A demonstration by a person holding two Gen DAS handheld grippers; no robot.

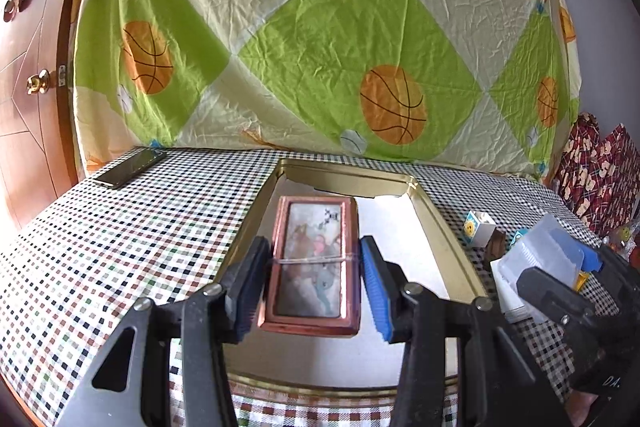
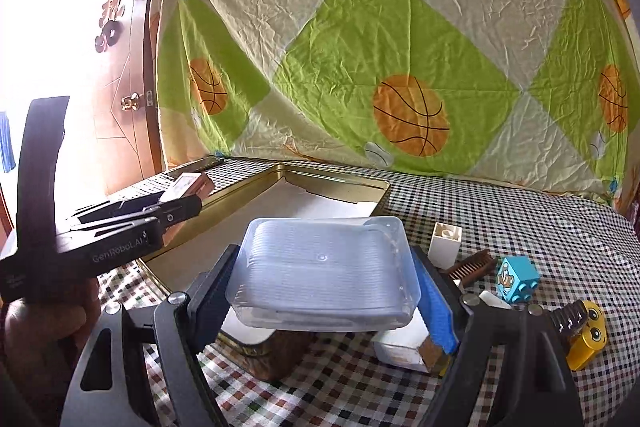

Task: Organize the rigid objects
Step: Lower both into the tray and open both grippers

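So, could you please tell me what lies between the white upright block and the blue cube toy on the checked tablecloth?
A small brown wooden comb lies between the white block and the blue cube, seen in the right wrist view.

The left gripper [image 1: 312, 283] hangs over a gold tin [image 1: 448, 227] on the checked tablecloth [image 1: 120, 247]. Between its fingers sits a pink-framed box [image 1: 312, 267] with a picture on its lid and a thin band across its middle; the left pad touches the box's side, while a narrow gap shows beside the blue right pad [image 1: 376, 291]. At 3 o'clock the right gripper [image 1: 568, 287] clamps a clear plastic box [image 1: 536, 259]. Behind it stand small blocks [image 1: 478, 227]. A phone [image 1: 130, 167] lies at 10 o'clock, near the table's edge.
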